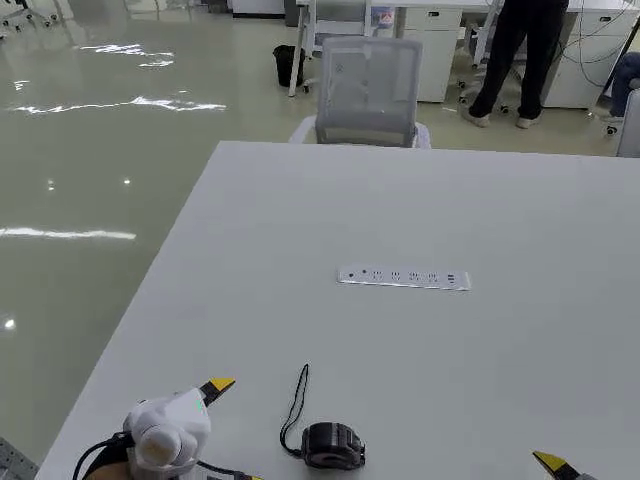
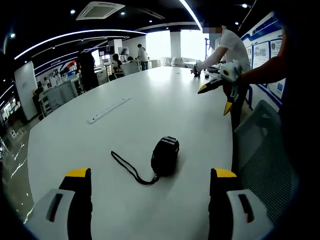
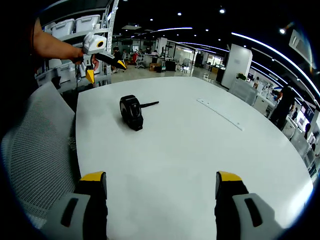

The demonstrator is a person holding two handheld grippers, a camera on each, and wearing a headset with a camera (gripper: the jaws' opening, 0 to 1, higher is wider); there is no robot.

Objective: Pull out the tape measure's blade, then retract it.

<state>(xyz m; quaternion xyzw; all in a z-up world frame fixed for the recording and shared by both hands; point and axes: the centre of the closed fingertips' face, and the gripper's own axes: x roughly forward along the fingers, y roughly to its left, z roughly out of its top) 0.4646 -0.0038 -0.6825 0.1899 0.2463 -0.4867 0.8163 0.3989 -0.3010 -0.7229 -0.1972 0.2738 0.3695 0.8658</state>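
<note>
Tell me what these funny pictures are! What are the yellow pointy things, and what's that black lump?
A person holds two pinching tools, called grippers, one in each hand. One picture comes from a camera on the person's head. The round ones come from cameras riding on the left gripper and the right gripper. The yellow points are their tips, both open and holding nothing. On the white table lie a black tape measure with its strap and a white power strip.

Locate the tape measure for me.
Head view, bottom centre: the tape measure lies on the white table, nearer the left gripper, power strip beyond it.
</note>
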